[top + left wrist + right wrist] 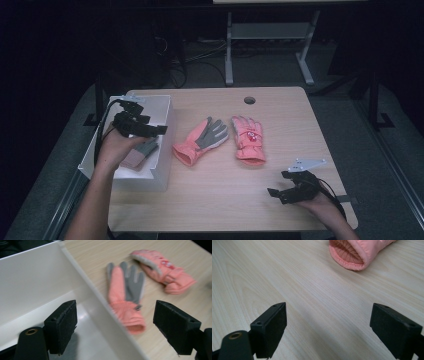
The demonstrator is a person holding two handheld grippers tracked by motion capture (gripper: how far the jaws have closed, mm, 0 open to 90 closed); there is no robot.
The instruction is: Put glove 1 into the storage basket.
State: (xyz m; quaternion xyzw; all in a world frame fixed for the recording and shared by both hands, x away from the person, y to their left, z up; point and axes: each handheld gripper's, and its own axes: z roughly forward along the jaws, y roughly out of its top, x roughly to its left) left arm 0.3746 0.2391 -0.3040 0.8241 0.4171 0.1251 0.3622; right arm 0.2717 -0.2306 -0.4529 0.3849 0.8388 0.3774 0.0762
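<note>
Two pink gloves lie mid-table. The left glove (201,140) (126,293) lies grey palm up, and the right glove (248,139) (163,268) lies back up with a red print. My left gripper (142,131) (116,327) hovers open over the right wall of a white box (161,150) (37,282), nothing between its jaws. Inside the box, under that hand, lies a grey and brown glove-like item (140,154). My right gripper (280,194) (329,330) is open low over bare wood near the table's front right corner. The right glove's cuff (352,253) lies ahead of it.
The wooden table (280,115) has a round cable hole (249,100) at the back. Behind it stands a white desk frame (270,40) on a dark floor with cables. The box sits at the table's left edge.
</note>
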